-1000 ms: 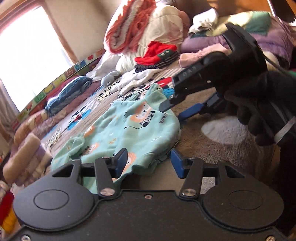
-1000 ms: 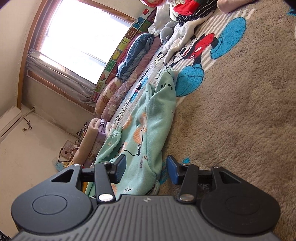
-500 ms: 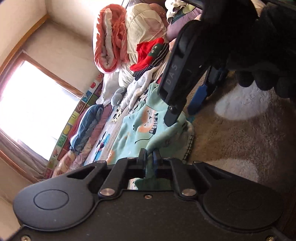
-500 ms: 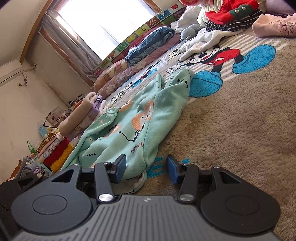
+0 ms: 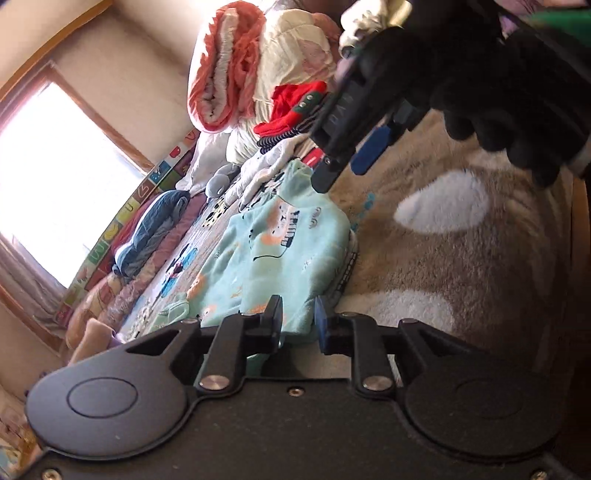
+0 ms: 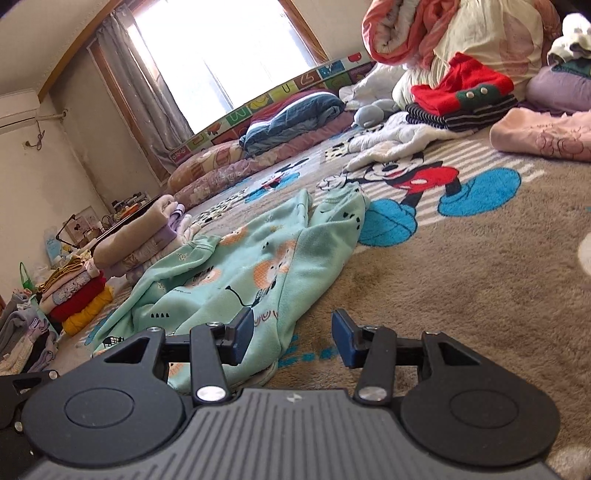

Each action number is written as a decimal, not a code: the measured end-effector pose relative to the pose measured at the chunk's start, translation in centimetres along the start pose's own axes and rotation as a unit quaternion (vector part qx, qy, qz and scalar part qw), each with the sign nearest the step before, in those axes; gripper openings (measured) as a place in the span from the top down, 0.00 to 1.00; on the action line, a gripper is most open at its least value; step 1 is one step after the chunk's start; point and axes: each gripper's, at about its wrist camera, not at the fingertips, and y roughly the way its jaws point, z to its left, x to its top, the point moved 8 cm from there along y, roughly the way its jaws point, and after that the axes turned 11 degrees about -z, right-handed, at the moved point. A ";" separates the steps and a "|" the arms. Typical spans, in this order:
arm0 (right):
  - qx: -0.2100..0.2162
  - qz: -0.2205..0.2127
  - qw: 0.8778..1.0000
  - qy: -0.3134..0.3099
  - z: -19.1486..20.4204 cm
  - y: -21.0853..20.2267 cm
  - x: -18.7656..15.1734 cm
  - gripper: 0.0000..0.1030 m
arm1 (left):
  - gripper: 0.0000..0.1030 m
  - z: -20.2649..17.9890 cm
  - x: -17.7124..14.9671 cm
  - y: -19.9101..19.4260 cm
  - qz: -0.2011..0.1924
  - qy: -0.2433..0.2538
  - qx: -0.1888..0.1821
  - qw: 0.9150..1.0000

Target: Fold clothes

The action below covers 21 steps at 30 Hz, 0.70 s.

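- My left tongs (image 5: 298, 320): nearest item. They snapped almost shut half a second ago on the near hem of the mint sweatshirt (image 5: 280, 254) and have just been easing wider. Mint cloth sits between the pads; whether they still press on it I cannot tell.
- My right tongs (image 6: 291, 338): jaws apart, nothing pinched. The inner pad lies against the sweatshirt's near edge and the outer pad hangs over bare carpet. Since a second ago the wrist has rolled upright, so the floor now reads level.
- Gloved hand (image 5: 517, 99): in the left view, carrying the right tongs above the sweatshirt's far end.
- Mint sweatshirt: the task's garment, printed, lying rumpled on the cartoon rug (image 6: 461, 258), stretching away from both tongs toward the window.
- Folded stack (image 6: 77, 295): left of the sweatshirt, yellow and red at the bottom; finished work, I judge.
- Red jumper pile (image 6: 461, 96): beyond the sweatshirt, on striped knitwear, against rolled bedding (image 6: 424, 29).
- Pink garment (image 6: 543, 136): right of that pile, beyond the sweatshirt.
- Meaning for the task: the left pinch looks brief or slackening, the right has none. I judge the fold has not begun; both need firm holds on the hem first.
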 end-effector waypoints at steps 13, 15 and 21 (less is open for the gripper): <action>0.003 0.082 0.990 -0.116 2.1 2.5 -4.0 0.55 | 0.88 -1.5 -2.7 3.3 0.052 -0.154 -0.024 0.986; 0.003 0.079 0.993 -0.088 1.8 2.1 -3.8 0.55 | 0.88 -0.4 -2.6 2.5 0.051 -0.170 -0.020 0.984; 0.007 0.025 0.998 -0.049 1.7 0.0 -1.0 0.55 | 0.86 6.2 -2.8 1.4 0.055 -0.238 0.040 0.969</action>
